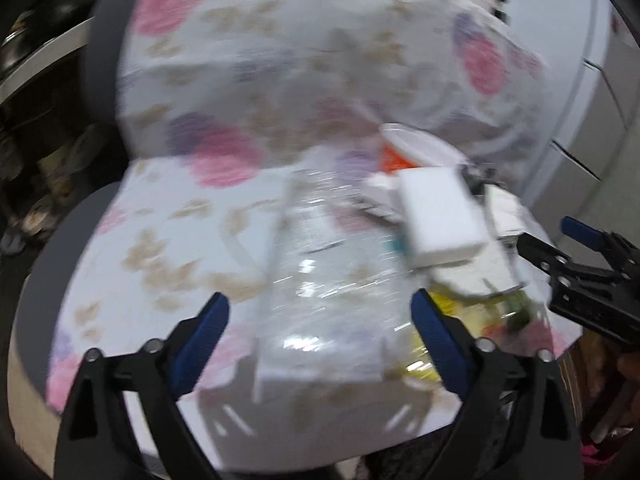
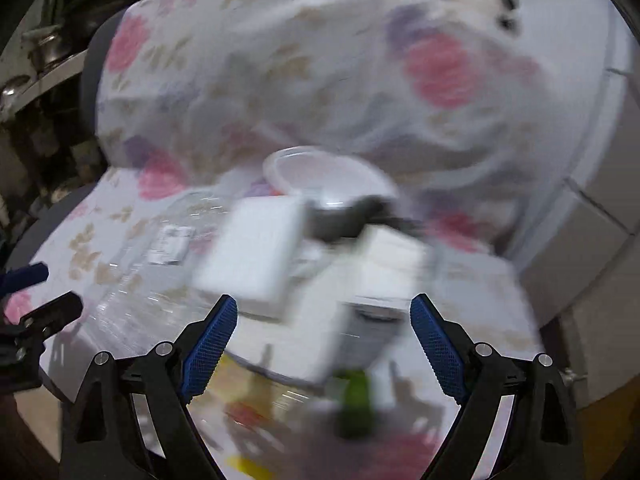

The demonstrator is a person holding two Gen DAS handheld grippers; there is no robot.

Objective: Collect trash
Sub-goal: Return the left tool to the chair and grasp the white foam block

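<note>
Trash lies in a pile on a seat covered with a flowered cloth (image 1: 168, 216). A crumpled clear plastic bag (image 1: 324, 280) lies between the fingers of my open left gripper (image 1: 320, 316). A white box (image 1: 436, 216) sits behind it; it also shows in the right wrist view (image 2: 256, 256). A clear round plastic lid (image 2: 320, 176) rests at the back of the pile. My open right gripper (image 2: 324, 320) hovers over white packaging (image 2: 372, 292) and a green piece (image 2: 356, 396). Both views are motion-blurred.
The flowered cloth also covers the chair back (image 2: 280, 68). White cabinets (image 1: 600, 92) stand at the right. Dark shelves with metal pots (image 2: 44, 48) stand at the left. The right gripper shows at the right edge of the left wrist view (image 1: 560, 248).
</note>
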